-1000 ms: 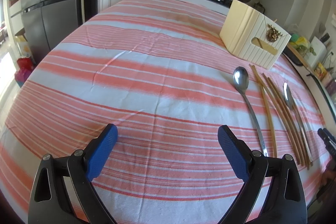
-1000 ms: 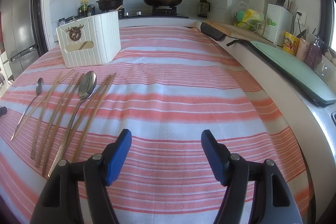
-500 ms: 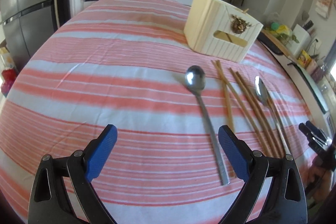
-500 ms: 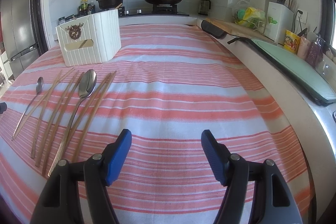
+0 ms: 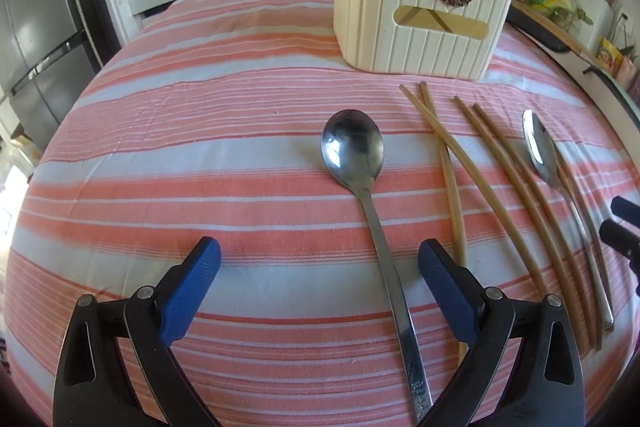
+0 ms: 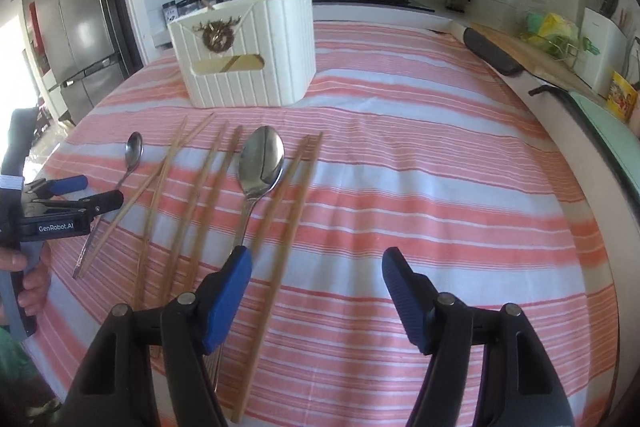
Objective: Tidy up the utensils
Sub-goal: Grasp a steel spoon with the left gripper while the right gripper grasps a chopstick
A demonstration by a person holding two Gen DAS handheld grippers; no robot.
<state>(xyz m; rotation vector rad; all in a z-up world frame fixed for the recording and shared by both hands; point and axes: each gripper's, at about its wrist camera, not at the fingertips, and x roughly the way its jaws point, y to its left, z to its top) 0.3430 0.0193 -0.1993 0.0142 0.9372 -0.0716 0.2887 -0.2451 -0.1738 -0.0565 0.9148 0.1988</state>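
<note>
Striped in coral and white, the cloth-covered bench (image 5: 200, 131) fills both of your wrist views, with a kitchen stove and grey fridge behind it.

Your left gripper (image 5: 319, 271) sits low in the left wrist frame with its blue pads spread wide and nothing pinched. The handle of the steel spoon with the round bowl (image 5: 352, 147) runs up between the pads, nearer the right one and touching neither, as far as you can see. Just right of it lie a crossed pair of tan wooden chopsticks (image 5: 448, 163), then a second pair of tan chopsticks (image 5: 516, 183), then the narrower-looking steel spoon (image 5: 540, 147) at the right edge.

Your right gripper (image 6: 316, 265) is low in the right wrist frame, its jaws closing with only bare cloth between them. Its left pad hovers over the handle of that second spoon, whose bowl sits just above it in frame. A third pair of tan chopsticks (image 6: 288, 195) runs right of that spoon, partly under the pad.

Farther up, the ribbed cream utensil box with a gold deer wreath (image 5: 416, 11) stands upright past the utensil tips, a chopstick leaning out of its top.
</note>
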